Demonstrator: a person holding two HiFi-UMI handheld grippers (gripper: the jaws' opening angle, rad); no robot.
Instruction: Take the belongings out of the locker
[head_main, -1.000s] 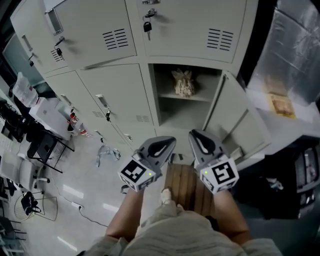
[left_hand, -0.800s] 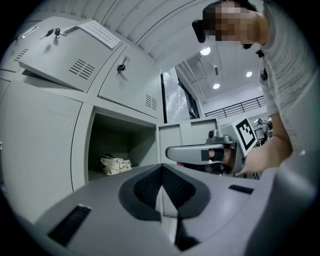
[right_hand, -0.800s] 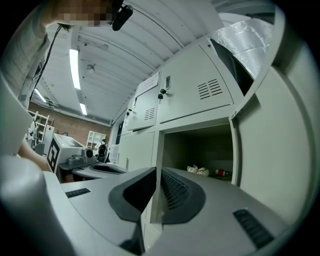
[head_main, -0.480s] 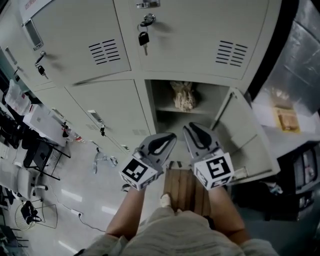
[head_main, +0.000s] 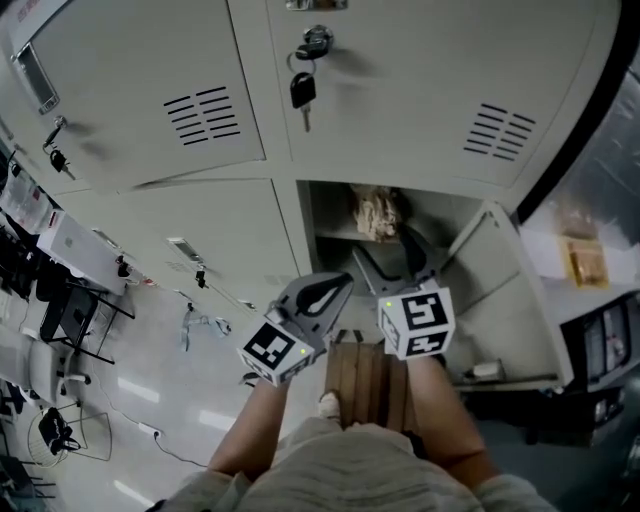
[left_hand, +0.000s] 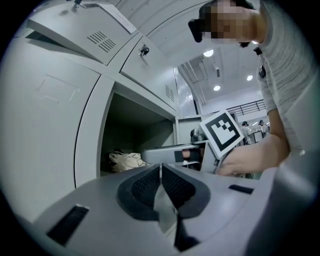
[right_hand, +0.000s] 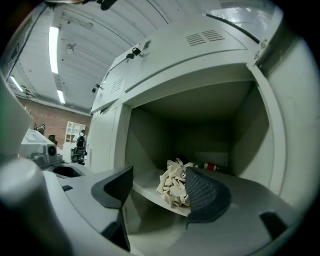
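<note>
The open locker compartment (head_main: 340, 215) holds a crumpled cream cloth bag (head_main: 378, 213) on its shelf (right_hand: 148, 192). In the right gripper view the bag (right_hand: 174, 184) lies just beyond the jaws, with a small dark item with a red band (right_hand: 210, 166) behind it. My right gripper (head_main: 388, 250) reaches into the locker mouth, open, nothing between its fingers (right_hand: 159, 175). My left gripper (head_main: 340, 284) hangs back in front of the lockers, shut and empty (left_hand: 161, 169). The left gripper view shows the bag (left_hand: 126, 161) and the right gripper (left_hand: 175, 155) ahead.
The locker's door (head_main: 505, 290) stands swung open to the right. A key (head_main: 301, 92) hangs from the locker above. Closed lockers (head_main: 150, 90) fill the left. A slatted wooden platform (head_main: 368, 372) lies by the person's feet. Desks and chairs (head_main: 50, 310) are at far left.
My right gripper has moved forward and up into the locker opening, toward the cloth bag. The view has drawn closer to the lockers. The left gripper has hardly moved.
</note>
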